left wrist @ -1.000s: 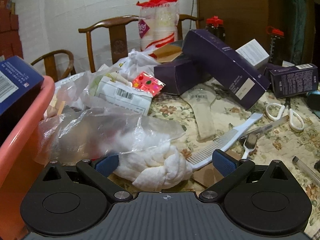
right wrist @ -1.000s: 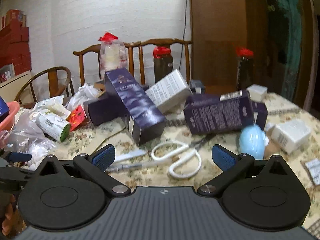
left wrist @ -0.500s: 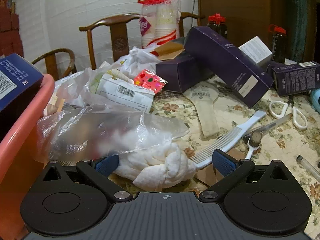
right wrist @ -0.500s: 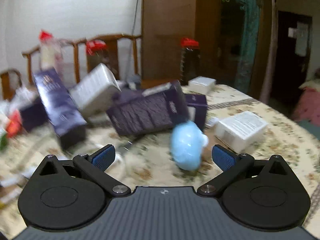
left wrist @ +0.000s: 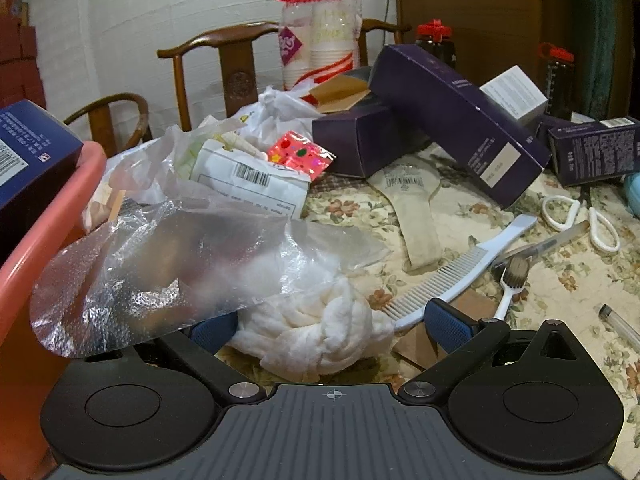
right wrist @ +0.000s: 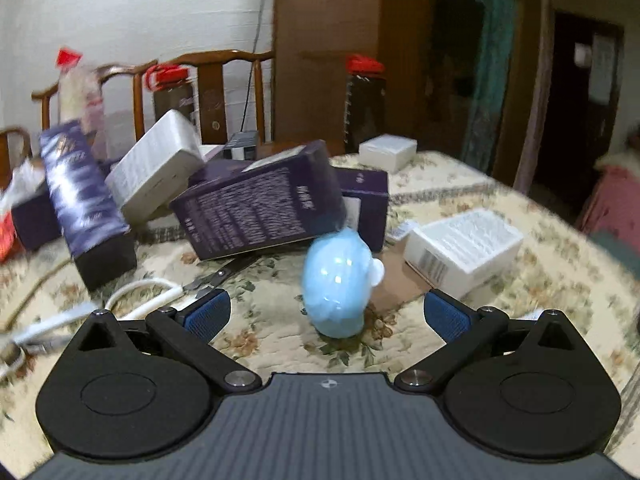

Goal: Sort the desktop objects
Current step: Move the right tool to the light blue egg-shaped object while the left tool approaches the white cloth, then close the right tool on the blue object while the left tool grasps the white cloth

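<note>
Squarely ahead of right gripper (right wrist: 327, 314), prongs spread wide: glossy rounded pale-blue figurine (right wrist: 338, 283) upright on quilted floral tablecloth (right wrist: 460, 360); left gripper (left wrist: 334, 328), likewise agape, flanking crumpled white cloth (left wrist: 320, 332) under crinkly clear plastic bag (left wrist: 172, 272).

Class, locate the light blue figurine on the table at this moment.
In the right wrist view, the light blue figurine stands on the floral tablecloth, ahead between the open right gripper fingers, before the purple box.

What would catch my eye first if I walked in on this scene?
Probably the glossy pale blue figurine, standing on the flowered tablecloth right between the right gripper's open fingers. On the other side, a crumpled clear plastic bag lies over a white cloth beside a pink tub.
</note>
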The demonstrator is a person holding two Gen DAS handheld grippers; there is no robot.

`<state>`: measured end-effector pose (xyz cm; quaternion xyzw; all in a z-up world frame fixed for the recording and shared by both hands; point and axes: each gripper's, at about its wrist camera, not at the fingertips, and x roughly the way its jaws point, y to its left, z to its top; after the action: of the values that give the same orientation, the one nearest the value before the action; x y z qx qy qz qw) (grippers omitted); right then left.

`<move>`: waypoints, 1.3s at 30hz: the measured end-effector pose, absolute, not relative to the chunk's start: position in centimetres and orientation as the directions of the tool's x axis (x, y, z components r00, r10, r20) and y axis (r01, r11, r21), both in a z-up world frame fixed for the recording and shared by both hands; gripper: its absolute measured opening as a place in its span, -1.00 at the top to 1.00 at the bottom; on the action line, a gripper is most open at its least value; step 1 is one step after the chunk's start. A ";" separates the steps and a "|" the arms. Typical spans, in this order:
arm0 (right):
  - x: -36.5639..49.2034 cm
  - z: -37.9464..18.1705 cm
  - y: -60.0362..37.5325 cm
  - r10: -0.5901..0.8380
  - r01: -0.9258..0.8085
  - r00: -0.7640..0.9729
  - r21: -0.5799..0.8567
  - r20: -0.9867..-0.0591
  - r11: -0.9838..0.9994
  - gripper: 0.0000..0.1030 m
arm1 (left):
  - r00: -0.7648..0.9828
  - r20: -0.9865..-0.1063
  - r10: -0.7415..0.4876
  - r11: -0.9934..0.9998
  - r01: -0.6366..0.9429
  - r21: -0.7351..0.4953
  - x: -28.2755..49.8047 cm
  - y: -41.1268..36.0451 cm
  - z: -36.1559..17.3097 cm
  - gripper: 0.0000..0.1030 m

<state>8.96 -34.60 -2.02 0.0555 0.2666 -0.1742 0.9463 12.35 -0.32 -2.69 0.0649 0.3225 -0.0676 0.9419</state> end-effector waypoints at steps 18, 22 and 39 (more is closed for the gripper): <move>12.7 -3.9 -37.6 -0.283 0.413 0.724 0.067 -0.629 0.908 -0.40 | 0.783 -0.615 -0.092 0.982 0.175 0.076 12.4 -0.1 -2.8 -0.99; 12.0 -3.8 -37.4 -0.272 0.401 0.744 0.081 -0.610 0.913 -0.09 | 0.787 -0.611 -0.088 0.981 0.173 0.081 12.4 -0.2 -2.8 -0.94; 5.5 -3.9 -34.4 -0.101 0.274 0.813 0.224 -0.573 0.935 0.13 | 0.763 -0.596 -0.249 0.958 0.283 -0.037 10.4 0.1 -1.8 -0.12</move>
<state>5.54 -34.45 -3.93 0.1495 0.2890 -0.0996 0.9403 10.39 0.11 -1.80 0.0277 0.3134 -0.1416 0.9386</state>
